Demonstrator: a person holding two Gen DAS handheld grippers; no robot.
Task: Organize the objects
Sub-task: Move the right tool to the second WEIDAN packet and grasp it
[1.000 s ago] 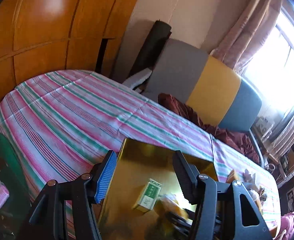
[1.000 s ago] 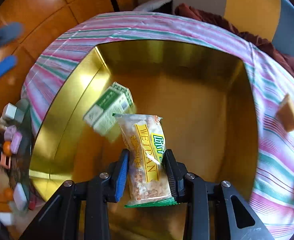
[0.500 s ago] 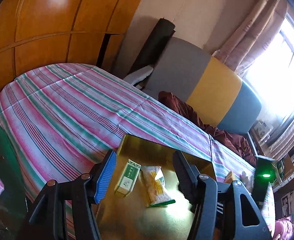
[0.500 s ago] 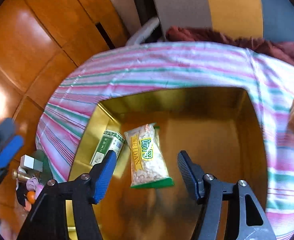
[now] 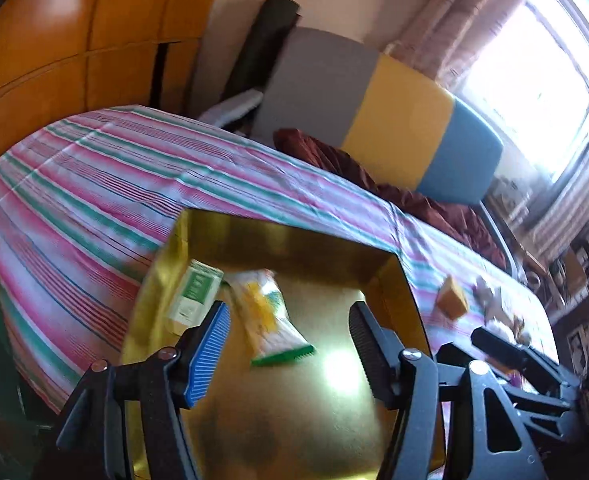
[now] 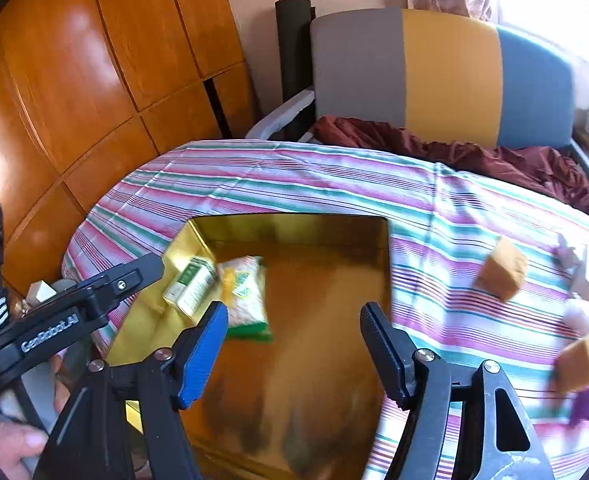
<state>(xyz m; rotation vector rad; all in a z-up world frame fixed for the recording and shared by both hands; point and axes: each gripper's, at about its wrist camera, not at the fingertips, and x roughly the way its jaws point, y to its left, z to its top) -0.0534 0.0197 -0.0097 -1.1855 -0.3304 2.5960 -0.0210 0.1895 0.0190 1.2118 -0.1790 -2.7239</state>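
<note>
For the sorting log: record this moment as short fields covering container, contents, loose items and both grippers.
container: gold box, open, on striped cloth
contents: green-and-white carton beside snack packet
loose items: brown blocks on the cloth, right of the box
right gripper: open, jaws just opened further, nothing between them
left gripper: open, empty, above the box

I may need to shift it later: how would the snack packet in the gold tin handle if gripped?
The snack packet looks like thin film over loose pieces, so probably light and floppy. Its glossy wrapper may slip between claw pads.
</note>
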